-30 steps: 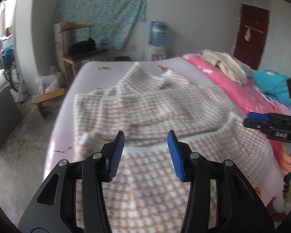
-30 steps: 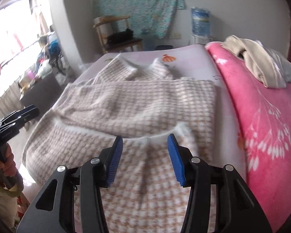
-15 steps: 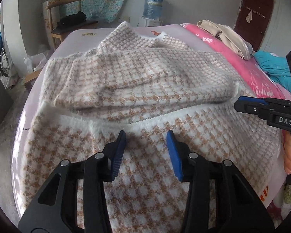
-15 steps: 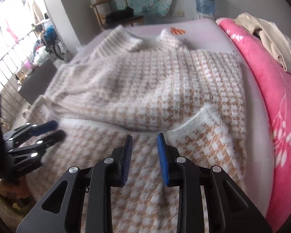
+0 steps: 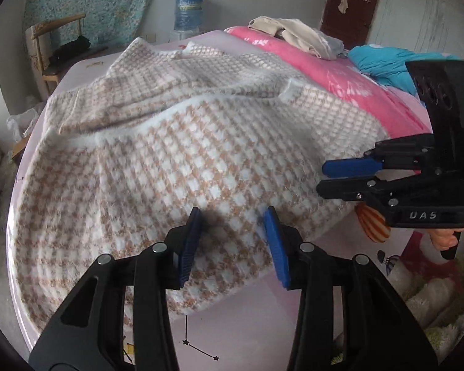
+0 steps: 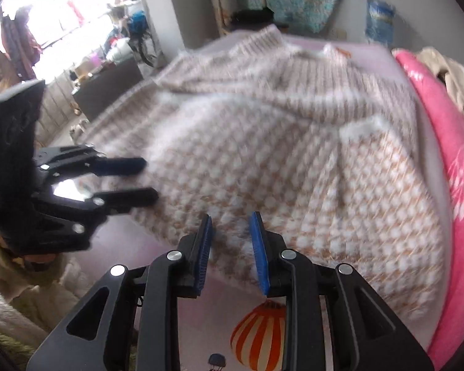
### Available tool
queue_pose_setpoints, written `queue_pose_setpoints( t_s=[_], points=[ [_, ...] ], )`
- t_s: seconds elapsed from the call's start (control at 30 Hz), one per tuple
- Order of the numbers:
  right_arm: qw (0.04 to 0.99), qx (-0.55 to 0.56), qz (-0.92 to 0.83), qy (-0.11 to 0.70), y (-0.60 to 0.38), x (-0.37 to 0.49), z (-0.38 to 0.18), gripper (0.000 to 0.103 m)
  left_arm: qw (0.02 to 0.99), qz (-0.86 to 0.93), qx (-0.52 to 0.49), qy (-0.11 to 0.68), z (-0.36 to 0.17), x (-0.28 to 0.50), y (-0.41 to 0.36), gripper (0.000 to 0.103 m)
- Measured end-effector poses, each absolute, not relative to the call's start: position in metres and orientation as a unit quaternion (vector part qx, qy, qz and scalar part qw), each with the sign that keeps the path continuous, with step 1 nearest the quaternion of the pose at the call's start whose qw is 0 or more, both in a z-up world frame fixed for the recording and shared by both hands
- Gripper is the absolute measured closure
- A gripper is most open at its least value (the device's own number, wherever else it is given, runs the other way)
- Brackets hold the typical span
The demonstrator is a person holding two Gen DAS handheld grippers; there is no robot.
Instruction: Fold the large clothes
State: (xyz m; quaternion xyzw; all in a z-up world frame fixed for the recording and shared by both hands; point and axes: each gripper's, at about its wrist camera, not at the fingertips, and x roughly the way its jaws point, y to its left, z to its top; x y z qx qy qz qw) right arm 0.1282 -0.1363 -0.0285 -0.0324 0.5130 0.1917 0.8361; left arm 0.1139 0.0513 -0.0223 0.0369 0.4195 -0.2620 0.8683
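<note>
A large fuzzy sweater [image 5: 201, 154] in a white and tan check lies spread on the lilac bed sheet [image 5: 247, 324], sleeves folded across its body. It fills the right wrist view too [image 6: 278, 154]. My left gripper [image 5: 233, 241] is open and empty over the sweater's near hem. My right gripper [image 6: 230, 241] is open and empty just above the hem near its other corner. Each gripper shows in the other's view: the right one [image 5: 328, 177] at the right, the left one [image 6: 148, 179] at the left, both open.
A pink quilt [image 5: 324, 71] with beige clothes [image 5: 297, 34] and a blue blanket [image 5: 383, 65] lies along the bed's right side. A wooden chair [image 5: 46, 52] and a water bottle [image 5: 188, 12] stand by the far wall. Clutter fills the floor at the left [image 6: 114, 49].
Both grippers have pulled back from the folded sleeve to the sweater's near hem. The right gripper has opened a little wider than half a second ago.
</note>
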Motion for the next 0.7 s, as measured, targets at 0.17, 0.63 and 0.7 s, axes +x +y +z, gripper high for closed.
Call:
queue_pose_setpoints(
  t_s=[0.17,0.63,0.7],
  points=[
    [0.838,-0.006,0.190,0.512,-0.141,0.130,-0.020,0.077,0.875,-0.259,0.036,0.408,-0.026,0.112,0.056,0.061],
    [0.849,-0.073,0.209,0.480,-0.111,0.103,-0.023,0.077,0.888,-0.247,0.032,0.386,-0.002,0.089,0.075,0.063],
    [0.850,-0.068,0.207,0.480,-0.111,0.104,-0.024,0.077,0.886,-0.225,0.036,0.403,-0.010,0.088,0.082,0.063]
  ],
)
